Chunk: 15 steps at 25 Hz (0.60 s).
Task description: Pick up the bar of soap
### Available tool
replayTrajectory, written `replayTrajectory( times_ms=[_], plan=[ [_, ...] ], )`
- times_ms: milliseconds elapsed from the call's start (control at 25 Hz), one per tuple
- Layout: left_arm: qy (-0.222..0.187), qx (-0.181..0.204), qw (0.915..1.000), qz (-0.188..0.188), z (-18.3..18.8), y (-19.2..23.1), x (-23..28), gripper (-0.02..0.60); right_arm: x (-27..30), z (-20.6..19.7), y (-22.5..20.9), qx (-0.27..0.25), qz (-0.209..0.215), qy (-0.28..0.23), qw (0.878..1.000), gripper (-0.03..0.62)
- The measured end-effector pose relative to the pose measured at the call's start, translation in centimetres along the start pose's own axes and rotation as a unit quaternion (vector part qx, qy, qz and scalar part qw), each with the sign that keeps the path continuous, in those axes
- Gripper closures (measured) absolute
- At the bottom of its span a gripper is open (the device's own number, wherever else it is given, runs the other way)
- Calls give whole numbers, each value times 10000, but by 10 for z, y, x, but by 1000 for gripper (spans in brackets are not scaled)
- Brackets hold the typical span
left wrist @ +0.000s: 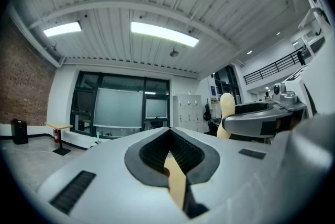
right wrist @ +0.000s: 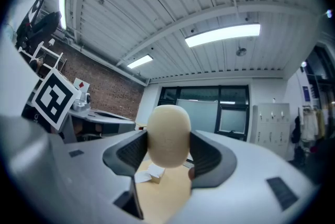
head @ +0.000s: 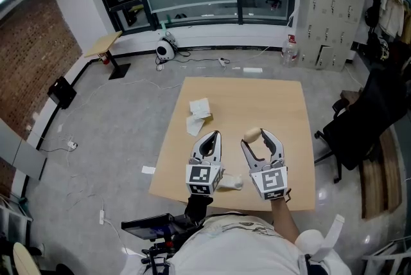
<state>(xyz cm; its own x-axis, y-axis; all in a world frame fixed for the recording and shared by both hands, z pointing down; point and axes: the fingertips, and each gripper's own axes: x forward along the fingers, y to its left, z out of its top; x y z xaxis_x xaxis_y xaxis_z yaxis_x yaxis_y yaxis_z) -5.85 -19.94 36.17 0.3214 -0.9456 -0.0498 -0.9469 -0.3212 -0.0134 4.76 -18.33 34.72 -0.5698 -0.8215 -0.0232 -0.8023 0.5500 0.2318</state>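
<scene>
A cream oval bar of soap [right wrist: 168,135] sits clamped between the jaws of my right gripper [right wrist: 168,150], raised above the wooden table [head: 270,106]. In the head view the soap [head: 252,134] shows at the tips of the right gripper [head: 258,138], over the table's near middle. My left gripper [head: 212,136] hangs beside it on the left, jaws closed together with nothing between them. In the left gripper view the left gripper [left wrist: 170,150] shows only a thin slit of table between its pads, and the soap [left wrist: 227,108] appears at the right.
A torn white and tan soap box [head: 200,114] lies on the table beyond the left gripper, also visible as the box [right wrist: 148,174] under the soap. A black office chair [head: 359,129] stands at the table's right. Cables and a small white device [head: 166,49] lie on the floor by the windows.
</scene>
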Motion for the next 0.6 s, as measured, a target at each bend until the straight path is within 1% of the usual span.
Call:
replayTrajectory(
  times_ms=[280,600],
  plan=[
    [24,-21,10000,60,-2,6,-3,577,3,1,2,5,4,-57,10000,349],
    [56,4,9999,105,-1,11,-5,577,4,3,-1,20,-126,-94,9999,347]
  ],
)
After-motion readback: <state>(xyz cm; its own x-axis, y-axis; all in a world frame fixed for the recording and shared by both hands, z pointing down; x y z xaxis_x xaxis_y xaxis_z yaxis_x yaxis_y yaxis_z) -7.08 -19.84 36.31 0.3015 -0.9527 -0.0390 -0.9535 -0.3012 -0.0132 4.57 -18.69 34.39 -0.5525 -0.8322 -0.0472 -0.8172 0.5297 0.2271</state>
